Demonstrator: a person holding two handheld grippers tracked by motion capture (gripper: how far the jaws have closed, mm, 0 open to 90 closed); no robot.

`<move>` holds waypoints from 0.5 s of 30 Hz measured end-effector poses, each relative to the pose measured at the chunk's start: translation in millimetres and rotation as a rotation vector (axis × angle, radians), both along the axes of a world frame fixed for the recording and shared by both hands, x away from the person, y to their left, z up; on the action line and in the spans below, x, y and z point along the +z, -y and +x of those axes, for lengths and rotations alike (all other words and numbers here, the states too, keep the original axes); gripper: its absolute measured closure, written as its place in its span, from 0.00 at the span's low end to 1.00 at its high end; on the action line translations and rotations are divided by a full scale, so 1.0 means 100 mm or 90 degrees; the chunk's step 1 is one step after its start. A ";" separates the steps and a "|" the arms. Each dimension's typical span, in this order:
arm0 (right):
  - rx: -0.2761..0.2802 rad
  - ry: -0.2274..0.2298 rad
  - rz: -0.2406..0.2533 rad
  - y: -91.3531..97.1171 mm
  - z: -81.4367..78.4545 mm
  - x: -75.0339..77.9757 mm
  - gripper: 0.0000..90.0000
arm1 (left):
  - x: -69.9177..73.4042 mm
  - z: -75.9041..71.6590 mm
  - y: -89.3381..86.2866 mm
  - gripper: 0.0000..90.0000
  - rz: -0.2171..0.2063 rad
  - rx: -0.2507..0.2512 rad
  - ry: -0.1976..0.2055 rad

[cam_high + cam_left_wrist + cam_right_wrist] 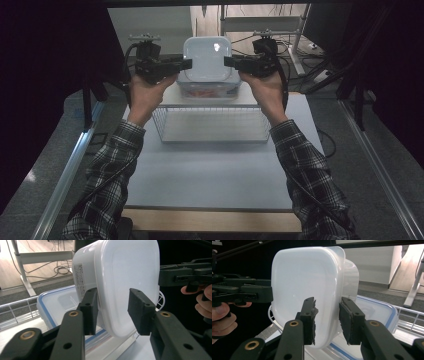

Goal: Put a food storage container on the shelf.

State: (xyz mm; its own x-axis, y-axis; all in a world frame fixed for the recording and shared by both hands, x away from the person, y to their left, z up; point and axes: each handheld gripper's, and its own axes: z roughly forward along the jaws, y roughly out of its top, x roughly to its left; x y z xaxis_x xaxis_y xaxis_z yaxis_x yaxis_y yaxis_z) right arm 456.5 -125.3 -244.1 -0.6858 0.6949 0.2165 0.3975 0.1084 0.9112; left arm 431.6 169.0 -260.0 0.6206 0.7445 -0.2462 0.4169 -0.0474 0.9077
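A white lidded plastic container stands on its edge on top of a clear box with a blue-rimmed lid, its lid face turned toward the person. My left gripper reaches in from its left side and my right gripper from its right side. In the left gripper view the jaws straddle the container's edge, open, with one pad before the lid and one behind the body. In the right gripper view the jaws stand the same way around the container, with a narrow gap at the rear pad.
The blue-rimmed box sits on a white wire rack standing on the pale table. Behind the rack are a metal desk frame and floor cables. Dark curtains close in both sides.
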 end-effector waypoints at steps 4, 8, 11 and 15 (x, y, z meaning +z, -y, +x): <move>-0.004 0.000 -0.005 -0.02 0.02 0.00 0.71 | -0.03 0.05 0.02 0.62 0.000 0.005 -0.003; -0.012 -0.002 -0.011 -0.04 0.05 0.00 0.70 | -0.04 0.09 0.03 0.61 0.001 0.007 -0.005; -0.015 -0.005 -0.011 -0.04 0.09 -0.01 0.68 | -0.05 0.11 0.04 0.60 0.002 0.009 -0.011; -0.018 -0.011 -0.013 -0.05 0.13 -0.04 0.66 | -0.07 0.15 0.05 0.59 -0.003 0.010 -0.014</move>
State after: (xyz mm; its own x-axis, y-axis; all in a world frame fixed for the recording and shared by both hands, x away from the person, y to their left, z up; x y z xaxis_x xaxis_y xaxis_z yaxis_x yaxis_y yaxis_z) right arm 469.9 -120.5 -247.7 -0.6618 0.7186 0.2139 0.4165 0.1151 0.9018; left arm 446.9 163.9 -266.9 0.6028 0.7530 -0.2639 0.4377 -0.0355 0.8984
